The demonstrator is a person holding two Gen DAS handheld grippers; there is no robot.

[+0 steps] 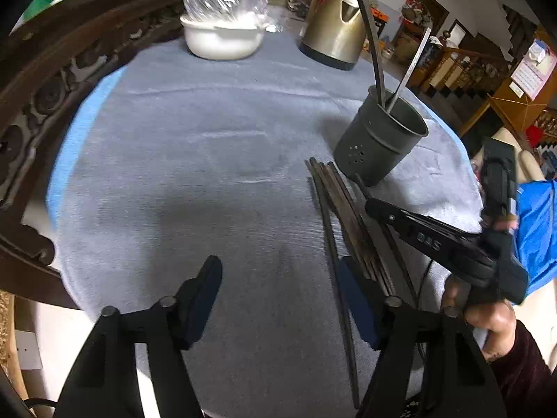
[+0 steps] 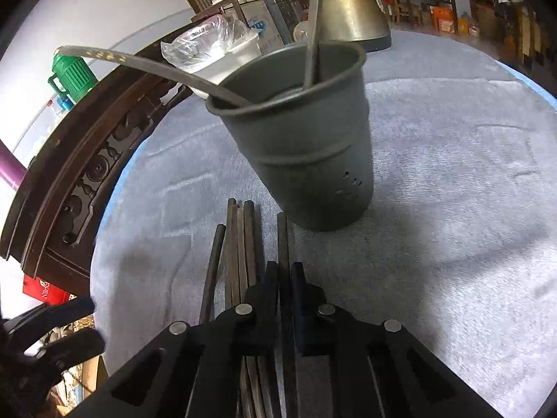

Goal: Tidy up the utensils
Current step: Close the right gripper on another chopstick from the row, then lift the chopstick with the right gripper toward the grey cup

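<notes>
One chopstick pinched, most of the pile still to go.

We have the right gripper [image 2: 284, 275] clamped on a single chopstick [image 2: 282, 244], while our left gripper [image 1: 278, 299] hangs with jaws apart, holding nothing. The grey holder [image 2: 306, 160] stands at twelve o'clock from the right wrist camera (two long utensils already inside); the remaining chopsticks [image 2: 240, 244] lie on the blue cloth [image 2: 452, 209] at eleven o'clock.
</notes>
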